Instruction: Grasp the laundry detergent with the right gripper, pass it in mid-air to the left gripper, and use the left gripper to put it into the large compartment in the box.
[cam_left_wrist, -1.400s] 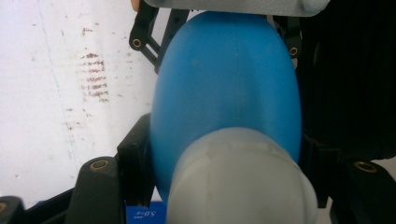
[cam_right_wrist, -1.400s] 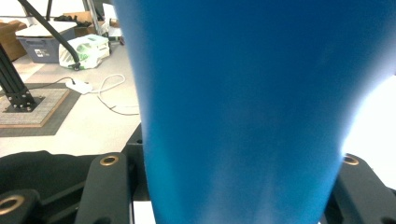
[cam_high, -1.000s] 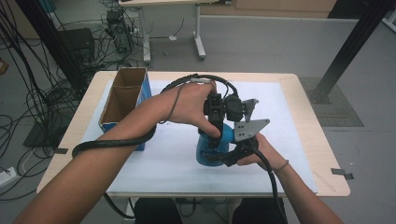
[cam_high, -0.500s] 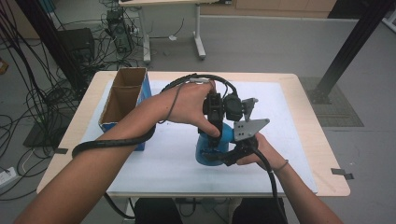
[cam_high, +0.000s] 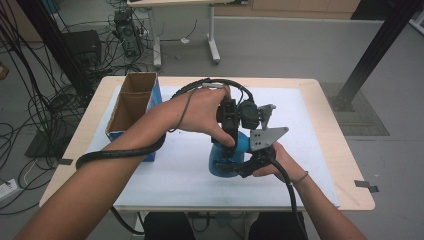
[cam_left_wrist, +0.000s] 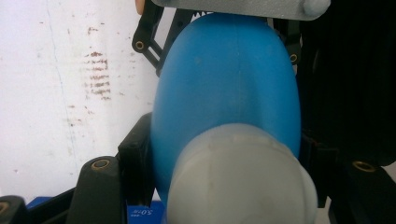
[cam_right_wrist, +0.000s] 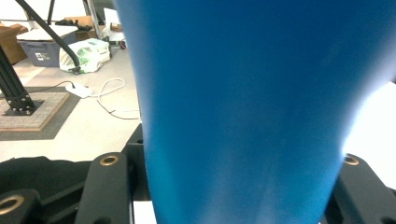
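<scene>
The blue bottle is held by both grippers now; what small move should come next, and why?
Probably a twist of the left gripper to loosen the pale cap. Both grippers are shut on the blue bottle: the left one by the cap end, the right gripper around the body, so the bottle is braced for turning.

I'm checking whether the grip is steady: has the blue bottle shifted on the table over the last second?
No. The blue bottle sits at the same spot relative to the cardboard box, clamped by the left gripper and right gripper.

Soft, even room light, barely a shadow; the blue bottle (cam_right_wrist: 243, 112) is blurred up close, its right edge glaring white.
</scene>
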